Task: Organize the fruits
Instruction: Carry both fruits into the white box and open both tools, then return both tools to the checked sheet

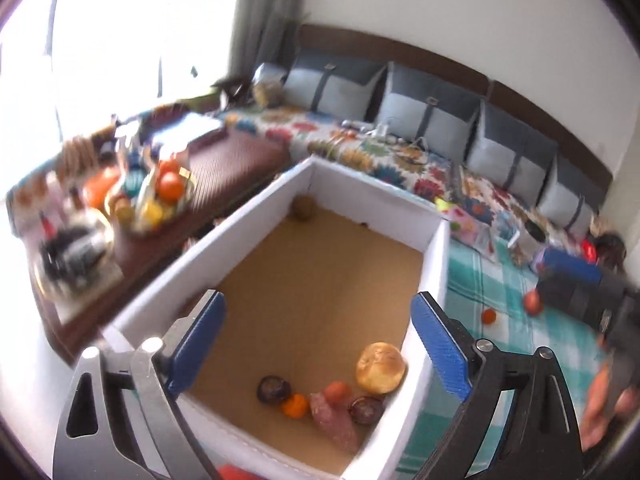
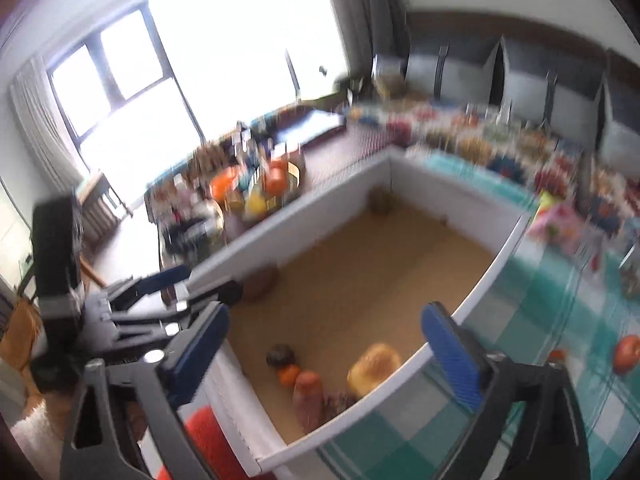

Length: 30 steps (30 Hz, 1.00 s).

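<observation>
A white cardboard box [image 1: 438,264] with a brown floor sits below both grippers. In its near corner lie a yellow round fruit [image 1: 380,368], two dark purple fruits [image 1: 273,389], a small orange [image 1: 295,405] and a pinkish sweet potato [image 1: 334,424]. A brown fruit [image 1: 302,208] rests in the far corner. My left gripper [image 1: 320,344] hangs open over the box with nothing between its blue pads. My right gripper [image 2: 326,354] is open and empty above the same corner. On the teal cloth lie a red fruit [image 2: 626,354] and a small orange one [image 1: 489,316].
A basket of fruit [image 1: 168,188] and clutter stand on a dark low table left of the box. A sofa with grey cushions [image 1: 432,108] and a floral cover runs behind. The teal checked cloth [image 1: 500,344] spreads right of the box. A red object [image 2: 204,432] lies by its near wall.
</observation>
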Each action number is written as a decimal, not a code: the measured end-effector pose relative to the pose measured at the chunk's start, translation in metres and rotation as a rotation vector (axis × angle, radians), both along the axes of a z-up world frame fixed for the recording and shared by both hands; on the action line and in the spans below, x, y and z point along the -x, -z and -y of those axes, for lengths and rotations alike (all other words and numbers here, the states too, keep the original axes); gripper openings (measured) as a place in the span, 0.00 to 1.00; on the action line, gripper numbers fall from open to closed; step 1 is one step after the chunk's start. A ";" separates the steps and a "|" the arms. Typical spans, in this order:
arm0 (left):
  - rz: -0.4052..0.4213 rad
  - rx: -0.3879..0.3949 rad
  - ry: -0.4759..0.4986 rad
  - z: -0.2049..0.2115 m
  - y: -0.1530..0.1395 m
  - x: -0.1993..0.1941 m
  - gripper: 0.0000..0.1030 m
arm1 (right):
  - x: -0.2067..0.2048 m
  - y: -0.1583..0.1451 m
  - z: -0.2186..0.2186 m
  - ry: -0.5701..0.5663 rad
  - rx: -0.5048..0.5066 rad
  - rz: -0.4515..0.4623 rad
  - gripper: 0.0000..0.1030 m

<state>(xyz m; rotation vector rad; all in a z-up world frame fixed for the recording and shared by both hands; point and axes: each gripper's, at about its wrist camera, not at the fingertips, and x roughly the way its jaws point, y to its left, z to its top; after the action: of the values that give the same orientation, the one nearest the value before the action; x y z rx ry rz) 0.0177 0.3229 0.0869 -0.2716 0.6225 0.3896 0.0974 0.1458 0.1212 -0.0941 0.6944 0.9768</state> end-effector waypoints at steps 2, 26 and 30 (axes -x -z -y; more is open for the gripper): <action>-0.009 -0.055 0.019 0.021 0.003 0.001 0.93 | 0.001 -0.002 0.021 0.033 -0.028 0.029 1.00; -0.137 -0.134 0.281 0.207 0.046 -0.043 0.93 | -0.032 0.227 0.349 0.648 0.374 -0.100 1.00; -0.206 -0.075 0.380 0.240 0.086 -0.055 0.93 | -0.031 0.255 0.375 0.724 0.382 -0.109 1.00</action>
<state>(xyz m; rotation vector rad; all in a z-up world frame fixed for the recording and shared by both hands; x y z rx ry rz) 0.0726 0.0833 0.0004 -0.0373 0.8417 0.0737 0.1285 -0.2290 -0.1339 -0.1125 0.9211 0.1507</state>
